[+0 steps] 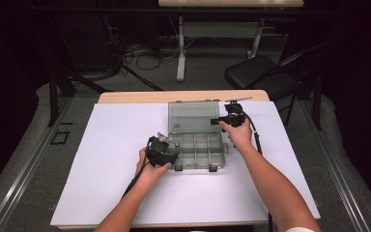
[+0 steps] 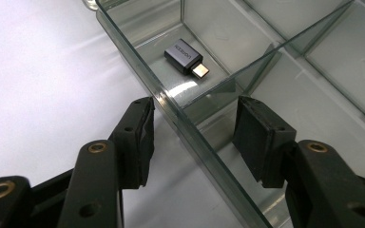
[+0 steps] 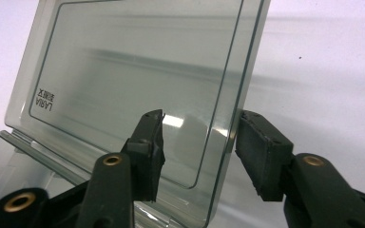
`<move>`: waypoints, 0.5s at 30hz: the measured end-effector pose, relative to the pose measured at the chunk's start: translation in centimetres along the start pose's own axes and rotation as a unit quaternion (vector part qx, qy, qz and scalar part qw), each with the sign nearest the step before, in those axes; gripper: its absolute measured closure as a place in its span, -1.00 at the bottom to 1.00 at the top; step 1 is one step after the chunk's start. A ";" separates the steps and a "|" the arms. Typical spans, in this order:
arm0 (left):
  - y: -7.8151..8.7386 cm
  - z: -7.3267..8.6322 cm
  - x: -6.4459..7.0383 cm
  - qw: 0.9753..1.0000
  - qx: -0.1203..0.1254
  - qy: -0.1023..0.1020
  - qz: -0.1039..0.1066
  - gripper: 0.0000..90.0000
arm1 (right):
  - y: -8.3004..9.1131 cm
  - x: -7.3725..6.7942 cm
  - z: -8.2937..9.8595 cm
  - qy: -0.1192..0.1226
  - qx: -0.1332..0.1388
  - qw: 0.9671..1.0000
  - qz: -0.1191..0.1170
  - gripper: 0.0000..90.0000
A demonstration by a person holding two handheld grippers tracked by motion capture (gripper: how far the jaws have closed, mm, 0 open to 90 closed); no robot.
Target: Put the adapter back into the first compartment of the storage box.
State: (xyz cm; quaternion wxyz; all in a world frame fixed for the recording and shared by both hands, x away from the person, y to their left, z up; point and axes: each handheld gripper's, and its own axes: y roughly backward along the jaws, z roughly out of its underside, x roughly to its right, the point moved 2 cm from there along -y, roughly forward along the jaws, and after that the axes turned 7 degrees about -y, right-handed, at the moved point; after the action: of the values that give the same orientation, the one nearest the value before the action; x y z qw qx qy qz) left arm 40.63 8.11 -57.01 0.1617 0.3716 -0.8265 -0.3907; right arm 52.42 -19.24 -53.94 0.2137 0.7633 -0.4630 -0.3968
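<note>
From above, a clear compartment box [image 1: 196, 150] sits mid-table on a white sheet [image 1: 111, 159], its lid [image 1: 193, 116] raised at the far side. The left gripper [image 1: 166, 153] meets the box's near-left corner; the right gripper [image 1: 221, 121] reaches the lid's right edge. A black chair [image 1: 263, 77] and floor cables [image 1: 145, 55] lie beyond the table.

The left gripper view shows spread fingers [image 2: 135, 142] straddling the box wall [image 2: 190, 137], unclamped, and a small USB adapter [image 2: 186, 57] in a corner compartment.

The right gripper view shows fingers [image 3: 261, 156] parted around the lid's edge [image 3: 228, 128], without pinching it.

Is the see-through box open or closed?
Open. The box has its lid tipped up and back, and its compartments lie uncovered.
</note>
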 end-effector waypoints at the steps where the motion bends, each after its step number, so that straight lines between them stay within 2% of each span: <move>1: 0.0 0.0 0.0 1.000 0.000 0.000 0.000 0.08 | 0.1 0.0 0.0 0.001 0.001 1.000 -0.002 0.21; 4: 0.0 0.0 0.0 1.000 0.000 0.001 0.000 0.08 | 0.2 0.1 -0.1 0.003 0.005 1.000 -0.005 0.24; 11: -0.1 0.0 0.0 1.000 0.004 0.002 -0.005 0.08 | 0.8 0.5 -0.1 0.005 0.017 1.000 -0.017 0.47; 15: -0.1 0.0 0.0 1.000 0.004 0.002 -0.005 0.08 | 1.0 0.6 -0.2 0.011 0.020 1.000 -0.014 0.60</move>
State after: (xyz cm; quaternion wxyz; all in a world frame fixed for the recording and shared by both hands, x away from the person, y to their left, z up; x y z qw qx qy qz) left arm 40.63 8.06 -57.07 0.1596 0.3770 -0.8260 -0.3875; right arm 52.22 -20.27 -53.43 0.1985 0.7780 -0.4578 -0.3817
